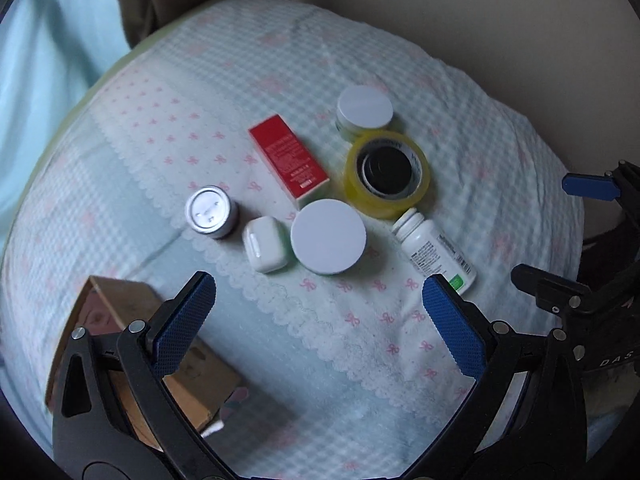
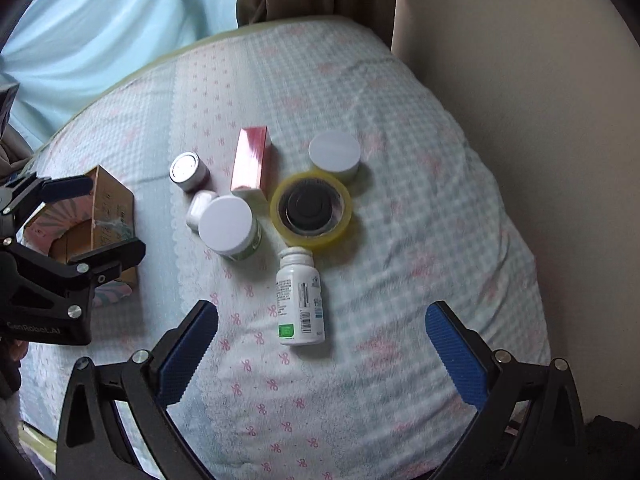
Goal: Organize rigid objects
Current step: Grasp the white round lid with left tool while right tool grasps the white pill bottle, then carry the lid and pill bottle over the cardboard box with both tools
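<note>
- Blue-padded fingers of the right gripper [image 2: 320, 354] stand spread wide and hold nothing, poised above a bed covered in a pale checked cloth [image 2: 420, 200] with pink bows.
- Directly ahead of that gap lies the white pill bottle [image 2: 300, 298], on its side, cap pointing away from the gripper and its labelled base toward it. Its long axis runs nearly straight along the gripper's line of sight, so the two pads sit either side of the bottle's width, a favourable line-up for a grasp across the body.
- Beyond the bottle's cap sits the yellow tape roll [image 2: 311, 210] with a dark round object inside its core; the two appear to touch or nearly so.
- Further items cluster behind: two white-lidded jars [image 2: 226, 222], a red box [image 2: 252, 164] lying flat, a small silver-topped tin [image 2: 185, 168] and a white earbud case [image 2: 197, 208].
- Left gripper [image 1: 318, 322], likewise spread and empty, hovers over the near side of the cluster; from its view the bottle [image 1: 434, 250] lies off to the right, angled across its path.
- An open cardboard box [image 1: 160, 344] rests at the left edge of the bed, beneath the left gripper, likely the destination.
- Judged on position, the right gripper is nearer the bottle and better aligned.
</note>
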Motion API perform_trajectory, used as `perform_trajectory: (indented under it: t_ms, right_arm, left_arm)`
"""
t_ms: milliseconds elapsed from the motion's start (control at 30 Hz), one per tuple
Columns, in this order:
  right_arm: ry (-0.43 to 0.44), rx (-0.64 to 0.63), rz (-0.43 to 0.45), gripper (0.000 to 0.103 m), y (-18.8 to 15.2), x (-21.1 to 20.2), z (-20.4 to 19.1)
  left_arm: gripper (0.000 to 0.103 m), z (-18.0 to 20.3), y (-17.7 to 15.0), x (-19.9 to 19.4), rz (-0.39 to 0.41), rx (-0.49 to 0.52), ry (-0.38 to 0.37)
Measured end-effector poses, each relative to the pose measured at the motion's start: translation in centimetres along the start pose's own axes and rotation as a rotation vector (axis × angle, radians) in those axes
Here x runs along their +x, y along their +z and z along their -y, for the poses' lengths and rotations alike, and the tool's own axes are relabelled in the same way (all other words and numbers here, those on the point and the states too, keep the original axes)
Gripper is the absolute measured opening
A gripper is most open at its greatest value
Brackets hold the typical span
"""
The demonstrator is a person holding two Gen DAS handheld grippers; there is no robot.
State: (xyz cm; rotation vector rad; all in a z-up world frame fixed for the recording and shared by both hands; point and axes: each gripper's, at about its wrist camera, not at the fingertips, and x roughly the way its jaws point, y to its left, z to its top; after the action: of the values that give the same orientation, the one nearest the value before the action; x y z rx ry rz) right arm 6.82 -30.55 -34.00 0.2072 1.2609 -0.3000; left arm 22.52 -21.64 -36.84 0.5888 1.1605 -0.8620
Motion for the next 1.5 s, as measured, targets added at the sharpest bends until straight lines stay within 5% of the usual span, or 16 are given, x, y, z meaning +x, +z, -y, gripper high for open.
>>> perform_trajectory:
  t_ms: [133,267,533,600,967,1333,1500]
  right_arm:
    - [0.015,0.000,-0.095,0.103,-0.6,5.1,-0.2]
    - [0.045,0.002,-0.156,0.086,-1.2,9.2,-0.6]
    - [0.059,0.017,-0.198,0.075,-1.7,13.4,-1.1]
    - [0.060,0.015,-0.206,0.072,-1.6,14.2,-1.1]
    - [0.062,0.021,-0.261,0.047,-0.4,16.4,-2.4]
    - [0.048,0.039,-0.268,0.047,-0.1,17.4,-3.6]
    - [0.066,0.052,-0.252,0.046,-0.2,16.4,-2.1]
  left_arm:
    - [0.102,0.8,0.6,5.1,-0.061,0.107,0.012]
    - [0.102,1.2,0.8,8.7,-0.104,0.198,0.010]
    - [0.095,2.3,1.1,13.2,-0.167,0.358,0.009]
    - [0.084,2.4,1.2,13.9,-0.181,0.359,0.002]
    - [0.068,2.5,3.7,17.3,-0.213,0.278,0.014]
    - [0.068,2.1,4.1,18.4,-0.181,0.227,0.009]
    - [0.068,2.1,2.9,15.7,-0.176,0.176,0.011]
